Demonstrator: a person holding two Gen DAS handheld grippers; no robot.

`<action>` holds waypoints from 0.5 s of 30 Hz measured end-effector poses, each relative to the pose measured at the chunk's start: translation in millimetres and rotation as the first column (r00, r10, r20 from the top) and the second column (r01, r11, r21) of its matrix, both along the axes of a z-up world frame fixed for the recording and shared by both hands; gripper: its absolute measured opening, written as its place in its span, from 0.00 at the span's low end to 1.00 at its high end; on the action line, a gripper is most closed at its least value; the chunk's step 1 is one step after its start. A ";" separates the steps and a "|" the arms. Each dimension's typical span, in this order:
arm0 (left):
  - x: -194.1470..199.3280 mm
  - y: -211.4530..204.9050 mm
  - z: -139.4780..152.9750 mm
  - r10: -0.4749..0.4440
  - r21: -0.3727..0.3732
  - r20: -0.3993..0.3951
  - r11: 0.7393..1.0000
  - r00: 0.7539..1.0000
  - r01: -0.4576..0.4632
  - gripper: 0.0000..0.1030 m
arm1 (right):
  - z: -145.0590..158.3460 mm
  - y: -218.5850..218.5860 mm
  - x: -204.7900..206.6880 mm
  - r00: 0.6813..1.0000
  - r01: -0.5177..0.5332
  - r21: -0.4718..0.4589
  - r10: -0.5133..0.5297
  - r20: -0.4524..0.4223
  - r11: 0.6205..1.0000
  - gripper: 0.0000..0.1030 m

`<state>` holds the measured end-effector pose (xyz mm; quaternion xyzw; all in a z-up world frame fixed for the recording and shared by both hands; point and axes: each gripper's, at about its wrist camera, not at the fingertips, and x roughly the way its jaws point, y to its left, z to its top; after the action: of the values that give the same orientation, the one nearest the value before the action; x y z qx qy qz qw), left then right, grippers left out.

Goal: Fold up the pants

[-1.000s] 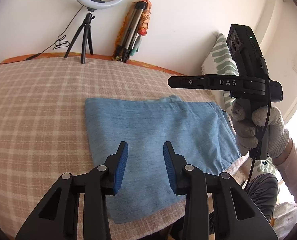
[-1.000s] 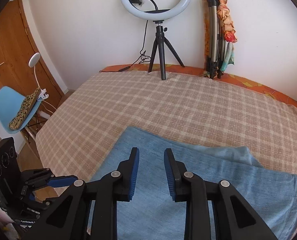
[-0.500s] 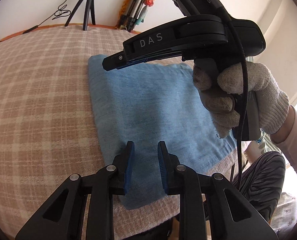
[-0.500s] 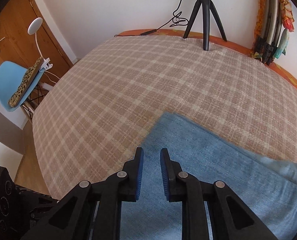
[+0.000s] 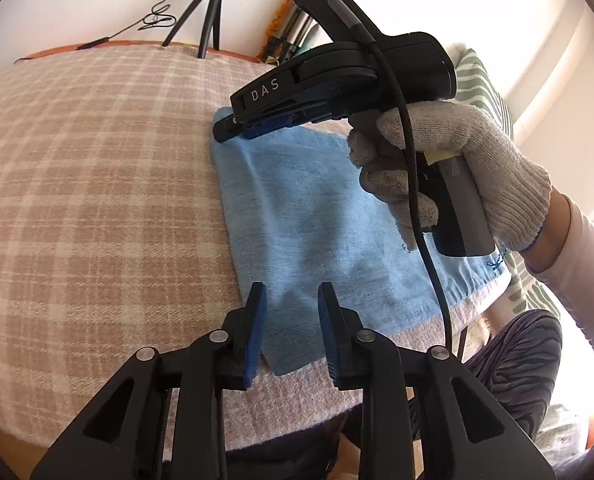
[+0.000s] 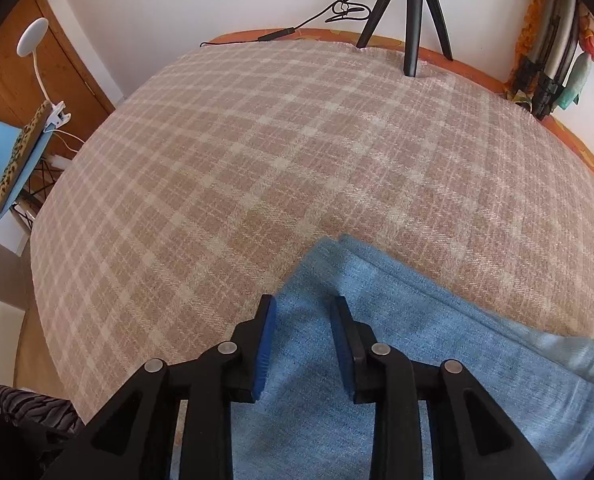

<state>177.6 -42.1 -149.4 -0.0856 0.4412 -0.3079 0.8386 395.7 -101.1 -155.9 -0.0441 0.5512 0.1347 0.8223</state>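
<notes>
The light blue pants [image 5: 317, 216] lie folded flat on the beige plaid blanket [image 5: 97, 184]. My left gripper [image 5: 291, 304] is open, its blue pads straddling the near left corner of the pants. My right gripper [image 5: 233, 130], held in a white-gloved hand, reaches over the pants with its tips at the far left corner. In the right wrist view the right gripper [image 6: 303, 314] is open just above that corner of the pants [image 6: 417, 360], where two layered edges show.
A black ring-light tripod [image 6: 413, 12] and a bundle of folded stands [image 6: 545, 72] sit at the far edge by the wall. A blue chair [image 6: 13, 160] stands off the left side. A leaf-print pillow [image 5: 485, 92] lies right.
Both grippers dropped lower and moved left over the pants to its left edge corners. The right gripper swung across the left view and down to the far corner.
</notes>
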 end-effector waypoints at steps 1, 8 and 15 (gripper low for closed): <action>1.2 0.1 1.4 0.006 0.001 0.002 1.000 1.000 -0.006 0.37 | 2.0 3.1 0.8 1.000 -0.004 -0.017 0.003 -0.009 1.000 0.44; 15.0 -0.5 -6.6 0.029 -0.031 -0.055 0.999 0.998 -0.031 0.43 | -4.3 33.1 7.9 0.996 -0.034 -0.119 0.024 -0.090 0.992 0.45; 10.5 -5.1 -7.0 0.026 -0.029 -0.051 0.999 0.998 -0.028 0.43 | -18.4 51.3 7.4 0.992 -0.076 -0.224 0.050 -0.116 0.972 0.47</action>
<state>188.1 -47.2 -156.4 -0.1117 0.4565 -0.3007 0.8299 403.1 -49.8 -174.3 -0.1480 0.6055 0.0990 0.7757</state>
